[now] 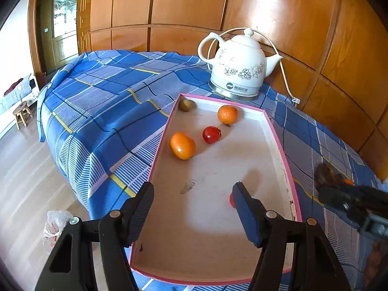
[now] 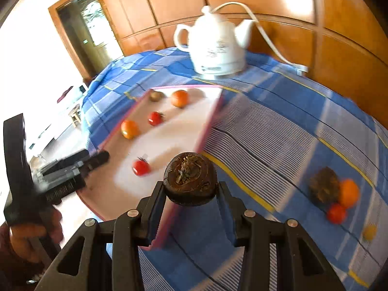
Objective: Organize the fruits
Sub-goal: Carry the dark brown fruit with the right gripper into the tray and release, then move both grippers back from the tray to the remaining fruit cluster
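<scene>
Right claw: clamped on a dark brown fruit (stem scar up), above the tray's pink rim.
Left claw: jaws apart, empty, over the tray.
Tray, farther: oranges, tomato.
Beyond: kettle.

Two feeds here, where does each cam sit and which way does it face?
Left wrist: on the left gripper, looking down over the tray toward the kettle; its open fingers show, right gripper at the right edge.
Right wrist: on the right gripper, shut on a brown fruit, facing the tray's right rim; a hand shows left.
Shared: tray, kettle.
</scene>
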`<state>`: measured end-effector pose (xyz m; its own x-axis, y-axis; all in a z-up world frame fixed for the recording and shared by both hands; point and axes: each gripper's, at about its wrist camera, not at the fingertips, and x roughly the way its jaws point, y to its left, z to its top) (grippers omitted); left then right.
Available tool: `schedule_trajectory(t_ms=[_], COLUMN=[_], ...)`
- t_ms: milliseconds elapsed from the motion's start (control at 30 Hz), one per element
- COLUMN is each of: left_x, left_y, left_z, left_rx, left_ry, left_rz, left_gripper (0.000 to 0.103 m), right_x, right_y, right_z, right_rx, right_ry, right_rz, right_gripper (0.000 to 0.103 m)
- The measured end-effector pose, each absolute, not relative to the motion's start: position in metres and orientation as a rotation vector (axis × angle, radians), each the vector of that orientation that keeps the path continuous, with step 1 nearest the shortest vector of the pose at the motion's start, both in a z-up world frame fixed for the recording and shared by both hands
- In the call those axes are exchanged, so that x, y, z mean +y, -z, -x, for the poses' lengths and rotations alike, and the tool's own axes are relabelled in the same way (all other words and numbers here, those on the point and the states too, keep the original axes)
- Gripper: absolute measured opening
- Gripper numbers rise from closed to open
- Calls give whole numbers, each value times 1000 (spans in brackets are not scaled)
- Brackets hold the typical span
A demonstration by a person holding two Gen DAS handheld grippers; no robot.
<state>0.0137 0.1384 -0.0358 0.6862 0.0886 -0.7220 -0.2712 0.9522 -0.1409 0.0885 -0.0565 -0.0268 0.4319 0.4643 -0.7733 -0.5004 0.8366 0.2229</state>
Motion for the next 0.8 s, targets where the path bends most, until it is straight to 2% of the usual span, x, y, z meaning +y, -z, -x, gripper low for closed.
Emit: schedule_trajectory(t_ms=[367,800], left_x=[139,132], left_y=[41,38], left_z=[-16,-15], left_rx=[812,804], left_ry=[-191,-178], left_rz=[254,235], left_gripper=[67,67], right_x=[5,-20], right_y=[54,48], right_z=[-127,-109], right_rx=[1008,978], right_ry=[-602,-552], right_rz=[124,67], right_gripper=[44,44])
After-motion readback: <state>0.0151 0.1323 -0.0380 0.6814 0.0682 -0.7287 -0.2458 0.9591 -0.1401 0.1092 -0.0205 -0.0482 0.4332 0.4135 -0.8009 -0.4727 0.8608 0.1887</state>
